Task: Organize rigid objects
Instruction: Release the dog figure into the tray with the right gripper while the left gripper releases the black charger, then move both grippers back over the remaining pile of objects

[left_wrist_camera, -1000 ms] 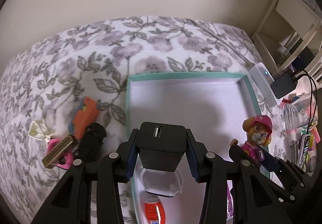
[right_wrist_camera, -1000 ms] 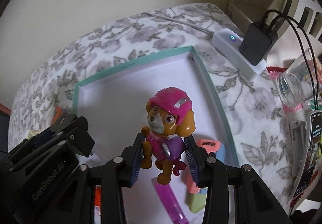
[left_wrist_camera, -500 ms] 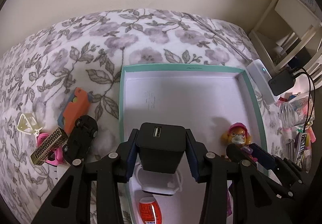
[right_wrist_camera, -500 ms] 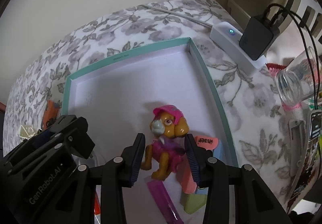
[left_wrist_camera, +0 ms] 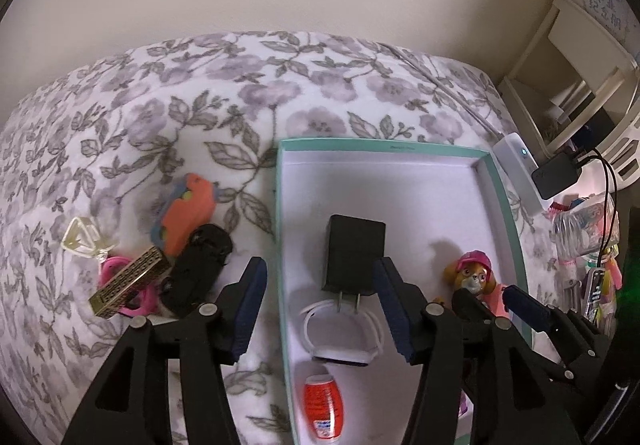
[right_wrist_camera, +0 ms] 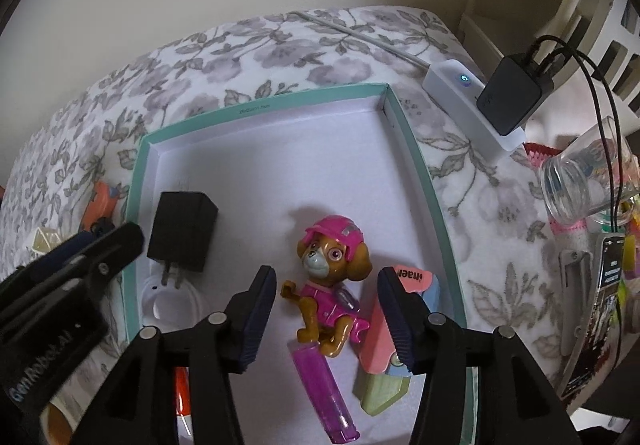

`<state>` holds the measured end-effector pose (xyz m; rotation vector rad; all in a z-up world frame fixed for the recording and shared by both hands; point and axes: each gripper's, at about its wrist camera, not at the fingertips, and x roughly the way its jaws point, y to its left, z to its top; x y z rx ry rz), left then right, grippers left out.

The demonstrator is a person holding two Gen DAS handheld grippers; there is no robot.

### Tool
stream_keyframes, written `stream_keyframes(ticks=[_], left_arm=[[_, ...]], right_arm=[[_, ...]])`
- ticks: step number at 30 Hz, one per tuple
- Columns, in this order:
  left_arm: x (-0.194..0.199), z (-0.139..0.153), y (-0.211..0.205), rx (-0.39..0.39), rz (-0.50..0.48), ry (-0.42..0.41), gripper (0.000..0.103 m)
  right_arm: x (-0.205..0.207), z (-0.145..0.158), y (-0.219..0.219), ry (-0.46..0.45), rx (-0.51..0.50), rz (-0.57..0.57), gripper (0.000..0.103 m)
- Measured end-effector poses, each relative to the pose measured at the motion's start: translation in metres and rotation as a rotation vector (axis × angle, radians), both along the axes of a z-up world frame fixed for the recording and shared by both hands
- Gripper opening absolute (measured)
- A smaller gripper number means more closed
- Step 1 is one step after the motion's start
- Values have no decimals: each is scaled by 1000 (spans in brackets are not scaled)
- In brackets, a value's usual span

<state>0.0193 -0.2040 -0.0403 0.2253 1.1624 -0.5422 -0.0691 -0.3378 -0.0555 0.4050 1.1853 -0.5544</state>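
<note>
Nearby, toy car (left_wrist_camera: pixel 185 202), comb (left_wrist_camera: pixel 130 281), power strip (right_wrist_camera: pixel 472 107)

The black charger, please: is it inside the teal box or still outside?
Inside: the black charger lies flat on the teal box floor, prongs toward the camera.

One teal-rimmed box (left_wrist_camera: pixel 500 181), inside it one black charger (left_wrist_camera: pixel 354 255), one pup figure (right_wrist_camera: pixel 330 285), one white ring (left_wrist_camera: pixel 340 329), one orange tube (left_wrist_camera: pixel 322 409), one purple lighter (right_wrist_camera: pixel 320 391), left of the box one orange toy car (left_wrist_camera: pixel 188 213), one black toy car (left_wrist_camera: pixel 198 269), one gold bar (left_wrist_camera: pixel 128 281), two grippers.
</note>
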Motion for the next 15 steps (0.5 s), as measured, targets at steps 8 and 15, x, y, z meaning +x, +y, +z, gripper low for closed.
stream_keyframes(ticks=[8, 15], left_arm=[[2, 3, 32, 21, 60, -9, 63], [4, 3, 62, 40, 119, -17, 84]], right_arm=[[-3, 1, 11, 16, -30, 26, 70], [-3, 5, 21, 8, -47, 39, 80]])
